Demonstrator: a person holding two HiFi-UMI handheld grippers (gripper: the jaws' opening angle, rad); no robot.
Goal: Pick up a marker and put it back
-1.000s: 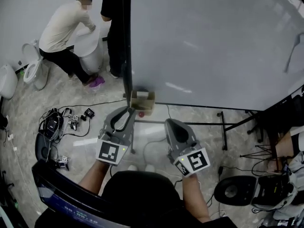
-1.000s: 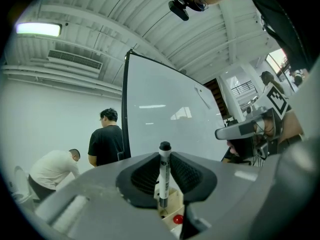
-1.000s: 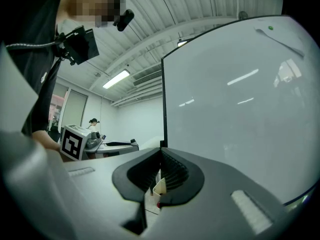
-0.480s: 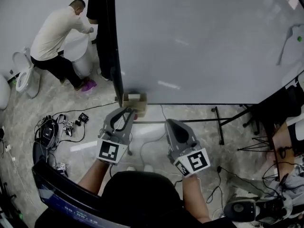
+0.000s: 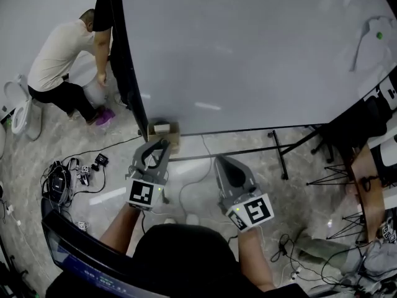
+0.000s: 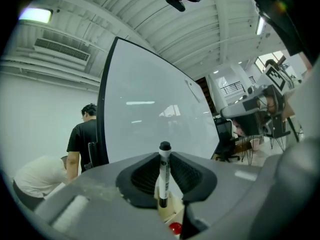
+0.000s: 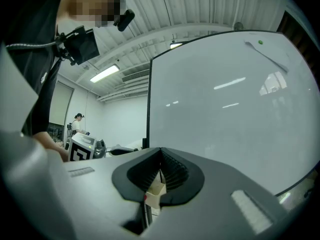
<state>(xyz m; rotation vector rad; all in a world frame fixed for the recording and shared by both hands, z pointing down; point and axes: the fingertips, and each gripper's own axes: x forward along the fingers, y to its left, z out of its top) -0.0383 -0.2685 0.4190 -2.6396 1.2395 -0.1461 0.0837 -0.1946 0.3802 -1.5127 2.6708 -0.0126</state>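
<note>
By one big whiteboard and one small box, you hold two grippers: the left gripper's jaws pinch the one marker standing up, and the right gripper's jaws are closed with nothing inside.

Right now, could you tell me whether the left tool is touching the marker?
Touching. The left gripper view shows the marker upright between the two pads of the left tool, with both pressed against its barrel and no gap.
</note>
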